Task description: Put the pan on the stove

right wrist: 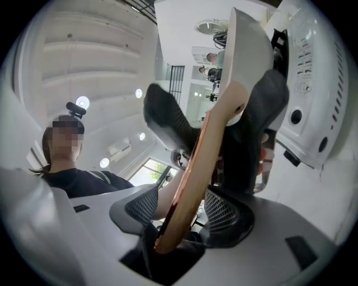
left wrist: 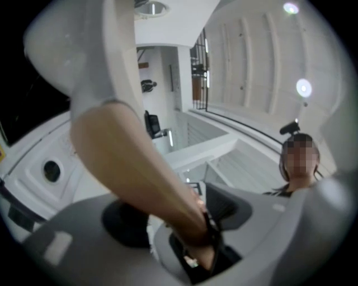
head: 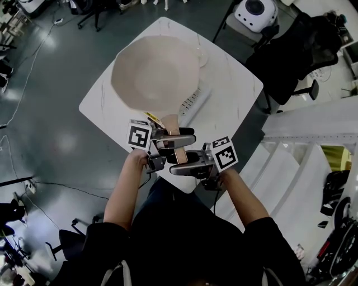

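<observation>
A cream pan (head: 155,72) with a wooden handle (head: 172,124) lies over the white stove (head: 193,101) on the table (head: 238,84) and hides most of it. Whether the pan rests on the stove I cannot tell. Both grippers stand at the handle near the table's front corner. My left gripper (head: 187,139) reaches in from the left and my right gripper (head: 174,163) from the right. In the left gripper view the handle (left wrist: 134,162) runs between the jaws of the left gripper (left wrist: 168,223), which stand wide. In the right gripper view the handle (right wrist: 212,134) passes between the mesh pads (right wrist: 140,206) of the right gripper (right wrist: 182,209), with gaps at its sides.
The table is small and white, with grey floor all round. A black office chair (head: 302,50) and a white machine (head: 254,14) stand beyond its right side. White stair steps (head: 291,167) lie to the right. Cables (head: 22,72) run over the floor at left.
</observation>
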{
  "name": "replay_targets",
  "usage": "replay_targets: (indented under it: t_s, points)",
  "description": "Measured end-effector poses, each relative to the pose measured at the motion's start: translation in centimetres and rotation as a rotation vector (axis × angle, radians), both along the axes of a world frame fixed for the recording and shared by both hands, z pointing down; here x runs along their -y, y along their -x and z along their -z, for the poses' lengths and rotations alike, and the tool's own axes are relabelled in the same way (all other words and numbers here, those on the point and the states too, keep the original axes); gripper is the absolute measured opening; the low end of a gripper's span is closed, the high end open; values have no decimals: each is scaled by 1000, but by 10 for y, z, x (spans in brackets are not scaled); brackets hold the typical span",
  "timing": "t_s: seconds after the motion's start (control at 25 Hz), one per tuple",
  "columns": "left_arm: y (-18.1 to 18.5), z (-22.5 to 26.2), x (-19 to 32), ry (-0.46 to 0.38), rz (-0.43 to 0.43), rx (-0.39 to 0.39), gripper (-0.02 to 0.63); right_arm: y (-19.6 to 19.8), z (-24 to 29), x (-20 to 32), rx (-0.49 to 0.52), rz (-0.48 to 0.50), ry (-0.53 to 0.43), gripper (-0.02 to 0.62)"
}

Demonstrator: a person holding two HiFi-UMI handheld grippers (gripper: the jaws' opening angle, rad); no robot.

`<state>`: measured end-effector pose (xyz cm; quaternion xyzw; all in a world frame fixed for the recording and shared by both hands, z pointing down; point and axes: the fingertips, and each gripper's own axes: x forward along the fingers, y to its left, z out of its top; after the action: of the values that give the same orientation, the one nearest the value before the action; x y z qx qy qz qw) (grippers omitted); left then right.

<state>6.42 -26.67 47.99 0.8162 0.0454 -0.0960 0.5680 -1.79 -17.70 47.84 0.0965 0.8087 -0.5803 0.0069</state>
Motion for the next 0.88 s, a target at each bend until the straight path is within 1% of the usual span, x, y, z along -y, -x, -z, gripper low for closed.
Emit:
replay_targets:
  t_s: [0.04,0.12,0.24,0.36,0.44,0.56,0.6,0.64,0.72,0.8,0.88]
  points:
    - [2,1,-1,20,2,-16,295,-2,-2,2,-8,-15,6,224]
    - [6,3,-1,43,16,-40,308,-8,-2,6,-9,-36,15,224]
    - [16,-1,-1,38,48,-22,319,-17,-1,10,-11,-70,23,227]
    - [32,-3,-2,52,89,-4,319,-27,-3,15,-35,-117,21,226]
    - [46,-5,-3,68,127,26,319,-35,-5,19,-52,-158,18,227]
    - [68,-14,-4,77,198,110,317,-48,-6,27,-87,-227,-4,225]
    - [75,-16,-4,67,227,149,303,-52,-6,31,-104,-256,-17,225]
    - [83,-18,-4,48,257,193,261,-56,-7,35,-123,-289,-32,225]
    - [96,-19,-3,-16,314,275,208,-64,-6,44,-161,-355,-65,216]
    - [105,-13,-3,-91,354,331,146,-73,-4,52,-194,-414,-106,168]
    - [112,-3,-5,-163,394,397,58,-82,2,58,-232,-477,-156,114]
